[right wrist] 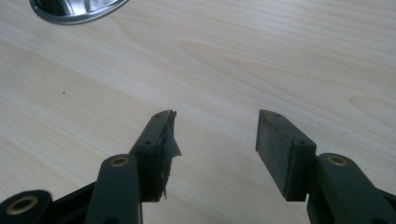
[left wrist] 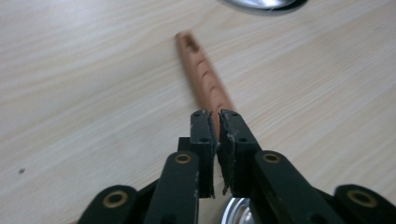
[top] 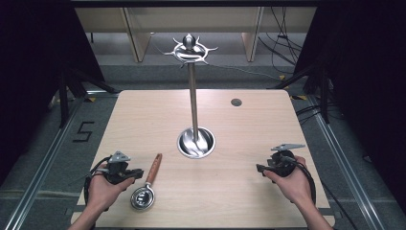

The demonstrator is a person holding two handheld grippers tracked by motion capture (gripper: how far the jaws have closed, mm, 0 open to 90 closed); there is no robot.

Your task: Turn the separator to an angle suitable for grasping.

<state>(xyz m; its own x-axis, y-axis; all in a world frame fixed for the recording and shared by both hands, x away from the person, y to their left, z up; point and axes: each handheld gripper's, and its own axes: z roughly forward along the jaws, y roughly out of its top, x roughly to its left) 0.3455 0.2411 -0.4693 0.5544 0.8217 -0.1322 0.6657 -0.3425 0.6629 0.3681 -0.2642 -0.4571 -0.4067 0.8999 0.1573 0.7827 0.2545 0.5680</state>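
A metal utensil with a round bowl and a brown wooden handle lies flat on the wooden table at the front left. My left gripper sits at the handle's lower end, held in a hand. In the left gripper view its jaws stand almost together over the utensil. The handle runs out ahead of them and the bowl's rim shows beneath; whether they pinch the neck I cannot tell. My right gripper hovers open over bare wood at the front right.
A tall metal stand rises mid-table from a round shiny base, with a ring of hooks on top of its pole. A dark round grommet sits at the back right. Cables and dark frames surround the table.
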